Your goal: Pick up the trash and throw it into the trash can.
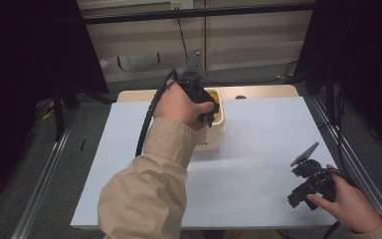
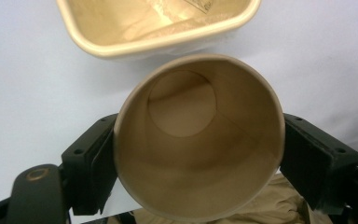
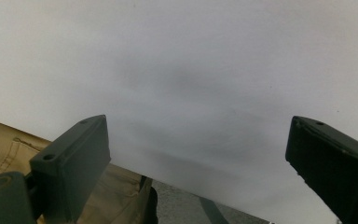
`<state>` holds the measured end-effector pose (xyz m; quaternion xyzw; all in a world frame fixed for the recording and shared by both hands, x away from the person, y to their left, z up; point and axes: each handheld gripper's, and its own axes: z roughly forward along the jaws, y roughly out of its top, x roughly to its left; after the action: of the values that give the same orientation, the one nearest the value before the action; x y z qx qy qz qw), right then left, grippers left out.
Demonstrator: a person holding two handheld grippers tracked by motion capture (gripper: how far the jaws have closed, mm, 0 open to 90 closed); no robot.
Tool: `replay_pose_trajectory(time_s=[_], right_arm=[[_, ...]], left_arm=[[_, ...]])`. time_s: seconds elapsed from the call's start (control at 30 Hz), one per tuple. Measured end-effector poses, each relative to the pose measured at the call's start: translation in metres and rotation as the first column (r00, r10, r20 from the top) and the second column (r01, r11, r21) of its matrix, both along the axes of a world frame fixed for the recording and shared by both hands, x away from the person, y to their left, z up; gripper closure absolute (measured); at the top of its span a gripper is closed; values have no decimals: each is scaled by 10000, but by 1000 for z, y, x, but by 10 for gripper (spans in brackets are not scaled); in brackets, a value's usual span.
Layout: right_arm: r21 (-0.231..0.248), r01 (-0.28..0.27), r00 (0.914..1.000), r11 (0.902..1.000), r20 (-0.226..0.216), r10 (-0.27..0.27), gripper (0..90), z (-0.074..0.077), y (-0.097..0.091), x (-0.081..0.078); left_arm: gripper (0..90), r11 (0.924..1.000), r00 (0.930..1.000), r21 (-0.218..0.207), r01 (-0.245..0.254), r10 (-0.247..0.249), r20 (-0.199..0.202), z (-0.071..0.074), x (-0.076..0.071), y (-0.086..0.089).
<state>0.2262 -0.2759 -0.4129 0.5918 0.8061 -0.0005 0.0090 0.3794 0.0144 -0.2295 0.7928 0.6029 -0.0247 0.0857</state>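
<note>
My left gripper (image 2: 196,163) is shut on an empty brown paper cup (image 2: 200,154), one black jaw on each side of its wall, and I look straight down its open mouth. Just beyond the cup lies a cream tub (image 2: 168,44) with a rounded rim. In the high view the left gripper (image 1: 204,107) hovers over that cream tub (image 1: 220,128) at the table's back middle, with the hand hiding the cup. The right gripper (image 1: 298,196) rests low near the front right corner; its jaws (image 3: 198,154) stand wide apart over bare white surface.
A white sheet (image 1: 258,149) covers the table, whose wooden top (image 1: 258,91) shows at the far edge. Metal rails (image 1: 45,174) run along both sides, dark curtains beyond. A tan sleeve (image 1: 149,189) reaches across the left middle.
</note>
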Motion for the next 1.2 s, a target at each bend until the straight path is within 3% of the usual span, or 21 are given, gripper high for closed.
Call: replay_pose_trajectory(time_s=[0.53,0.6,0.97,1.2], right_arm=[[-99,-28,10000,9999,-26,28,67,2,0,0],[-56,-8,10000,10000,12,8,67,2,0,0],[-78,-95,9999,9999,53,96,68,2,1,1],[-45,-129,9999,9999,115,129,68,1,1,1]], left_arm=[[191,10000,10000,-76,-7,7,-57,49,19,11],[191,9996,9999,-277,-46,43,-101,52,21,13],[193,9996,9996,-70,-287,287,-81,68,34,20],[194,9988,9988,-30,-481,481,-105,69,39,23]])
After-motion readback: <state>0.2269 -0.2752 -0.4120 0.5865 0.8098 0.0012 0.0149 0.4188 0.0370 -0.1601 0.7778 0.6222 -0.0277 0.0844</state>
